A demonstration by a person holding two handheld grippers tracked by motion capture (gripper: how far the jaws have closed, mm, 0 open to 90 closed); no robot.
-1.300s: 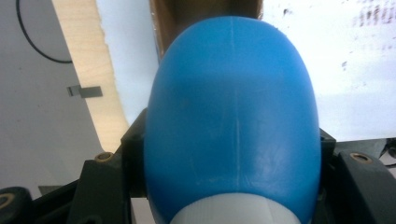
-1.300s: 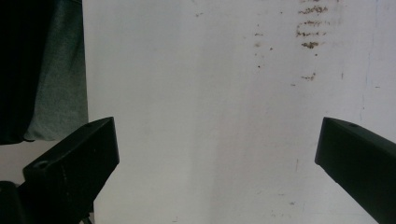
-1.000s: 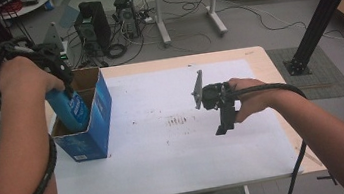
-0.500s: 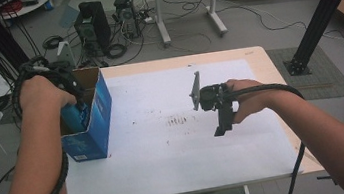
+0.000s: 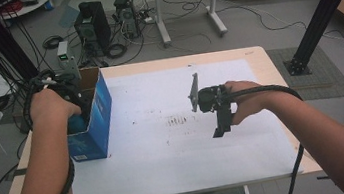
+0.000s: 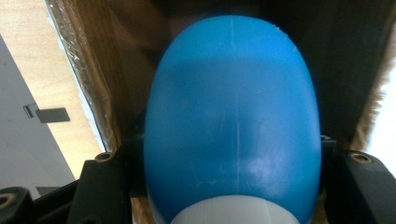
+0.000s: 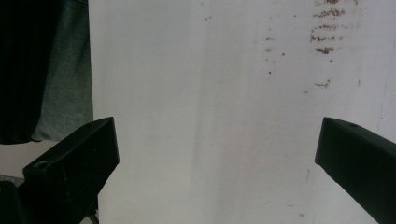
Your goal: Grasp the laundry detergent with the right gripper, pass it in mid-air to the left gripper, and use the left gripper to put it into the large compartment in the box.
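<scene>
An open cardboard box with a blue outer side [image 5: 94,123] stands at the table's left edge. My left gripper [image 6: 233,186] reaches down into it, shut on a smooth blue rounded container [image 6: 232,116] with a white band at its near end. From above, the hand covers most of that gripper, and a patch of the blue container [image 5: 76,123] shows inside the box. The box's brown inner walls [image 6: 100,84] surround it. My right gripper [image 5: 223,123] hovers over the middle of the white sheet, jaws wide open with nothing between them [image 7: 217,158].
A white sheet [image 5: 166,148] covers the wooden table [image 5: 265,57], with brown smudges [image 5: 178,121] near its middle. The right gripper's grey plate [image 5: 193,93] stands upright. Computer towers [image 5: 92,22], cables and cardboard boxes lie on the floor beyond.
My left hand has sunk, carrying the blue container from above the box's rim down inside it. The right hand has stayed put.
</scene>
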